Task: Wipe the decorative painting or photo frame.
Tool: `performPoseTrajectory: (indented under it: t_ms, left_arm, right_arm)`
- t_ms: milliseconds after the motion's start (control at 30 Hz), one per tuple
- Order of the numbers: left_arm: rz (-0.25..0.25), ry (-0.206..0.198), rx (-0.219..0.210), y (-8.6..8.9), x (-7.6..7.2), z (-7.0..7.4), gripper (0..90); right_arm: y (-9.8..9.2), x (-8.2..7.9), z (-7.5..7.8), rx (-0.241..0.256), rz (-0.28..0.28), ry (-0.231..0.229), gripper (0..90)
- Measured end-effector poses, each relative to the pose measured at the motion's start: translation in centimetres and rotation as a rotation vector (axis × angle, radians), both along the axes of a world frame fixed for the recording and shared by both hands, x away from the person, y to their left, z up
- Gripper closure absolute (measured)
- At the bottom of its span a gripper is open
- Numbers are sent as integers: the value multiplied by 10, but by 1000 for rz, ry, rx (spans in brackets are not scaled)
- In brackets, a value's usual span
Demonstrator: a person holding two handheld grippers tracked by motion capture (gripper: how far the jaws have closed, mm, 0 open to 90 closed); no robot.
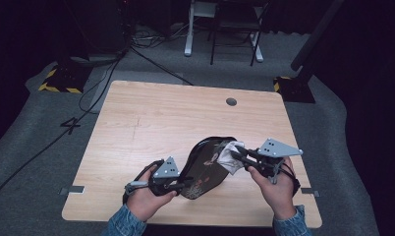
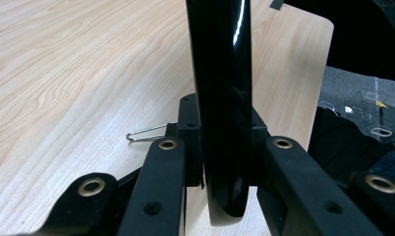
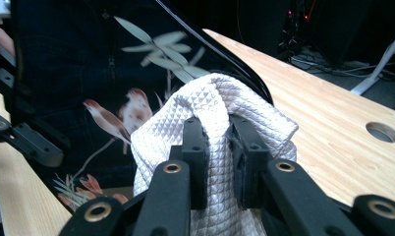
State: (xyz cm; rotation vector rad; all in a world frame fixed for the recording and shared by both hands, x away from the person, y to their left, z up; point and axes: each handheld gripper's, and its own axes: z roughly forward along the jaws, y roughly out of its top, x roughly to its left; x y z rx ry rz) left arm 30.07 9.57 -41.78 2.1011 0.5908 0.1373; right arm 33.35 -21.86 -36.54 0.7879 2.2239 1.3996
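Left gripper [image 1: 178, 184] clamped on black tray [image 1: 205, 167] rim, right gripper [image 1: 236, 156] pinching white cloth [image 1: 229, 155] against tray face.

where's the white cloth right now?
High view: white cloth sits right of table centre, clamped in the right gripper and pressed against the upper edge of the black tray.
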Motion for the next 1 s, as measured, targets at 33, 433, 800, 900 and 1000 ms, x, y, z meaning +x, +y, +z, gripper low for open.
performPoseTrajectory:
  t_ms: [33, 433, 800, 900, 1000]
  left_arm:
    - [0, 0, 0, 0, 0, 0, 783]
    - [18, 14, -5, -1, -1, 0, 790]
    - [29, 38, -17, 0, 0, 0, 801]
    - [28, 34, -12, 0, 0, 0, 801]
    - [30, 35, -13, 0, 0, 0, 801]
  right_arm:
    - [-1, 1, -1, 0, -3, 5, 787]
    - [-11, 5, -9, -20, -42, 32, 786]
    - [6, -25, 21, -26, 30, -41, 786]
    - [19, -34, 27, -24, 73, -69, 786]
    - [34, -42, 33, -22, 115, -100, 786]
